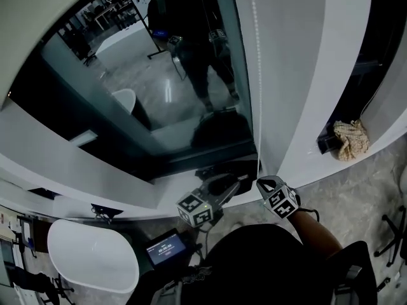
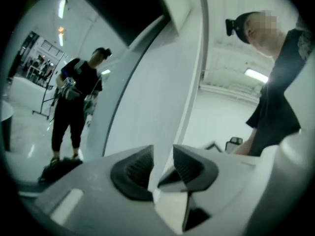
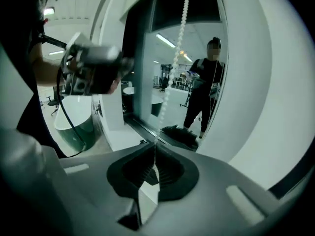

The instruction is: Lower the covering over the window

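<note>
One white beaded pull chain (image 1: pixel 257 75) hangs straight down the white upright frame (image 1: pixel 280 68) at the right edge of the dark window glass (image 1: pixel 159 100). Its lower end reaches the sill.

Right gripper (image 1: pixel 260 182): pads pressed together on the chain, which rises from between them (image 3: pixel 179 38).

Left gripper (image 1: pixel 236 183): just left of the right one, near the sill. Its ribbed fingers (image 2: pixel 135 168) are spread, with nothing between them and only the white frame behind.

The covering itself can't be made out in any view.

The glass reflects a person in dark clothes (image 1: pixel 191 37). A crumpled beige cloth (image 1: pixel 351 138) lies on the ledge to the right. A white oval tub (image 1: pixel 92 256) and a small lit screen (image 1: pixel 166 250) are below left.
</note>
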Tool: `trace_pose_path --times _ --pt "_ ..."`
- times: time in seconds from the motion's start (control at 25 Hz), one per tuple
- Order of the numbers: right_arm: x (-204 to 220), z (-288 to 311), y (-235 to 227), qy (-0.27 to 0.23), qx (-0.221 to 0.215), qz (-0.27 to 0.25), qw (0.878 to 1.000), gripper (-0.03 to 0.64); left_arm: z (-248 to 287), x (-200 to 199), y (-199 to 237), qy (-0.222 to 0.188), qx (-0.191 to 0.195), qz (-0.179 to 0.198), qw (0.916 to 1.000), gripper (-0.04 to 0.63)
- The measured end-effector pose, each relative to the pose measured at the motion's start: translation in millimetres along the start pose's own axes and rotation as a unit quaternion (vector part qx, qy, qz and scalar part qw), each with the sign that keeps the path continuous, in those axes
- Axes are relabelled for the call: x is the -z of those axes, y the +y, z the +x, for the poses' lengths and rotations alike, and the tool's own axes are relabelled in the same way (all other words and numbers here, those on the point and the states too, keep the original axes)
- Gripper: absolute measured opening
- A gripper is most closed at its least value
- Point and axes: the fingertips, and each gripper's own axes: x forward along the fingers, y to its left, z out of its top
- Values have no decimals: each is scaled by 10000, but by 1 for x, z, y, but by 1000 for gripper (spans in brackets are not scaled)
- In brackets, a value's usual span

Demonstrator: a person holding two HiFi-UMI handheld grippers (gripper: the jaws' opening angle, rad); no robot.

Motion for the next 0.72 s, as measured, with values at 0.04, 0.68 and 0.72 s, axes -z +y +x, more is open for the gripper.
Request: trace_pose_path --times 0.04,0.68,0.72 --pt "1 2 2 -16 -32 51 10000 11 13 -34 -14 -351 215 152 9990 124" --pt "18 -5 34 93 -231 136 9996 5 60 -242 -99 -2596 1273 785 9541 126" --pt "18 -5 34 96 -235 126 9996 5 61 -244 -102 -2603 1314 789 9533 121"
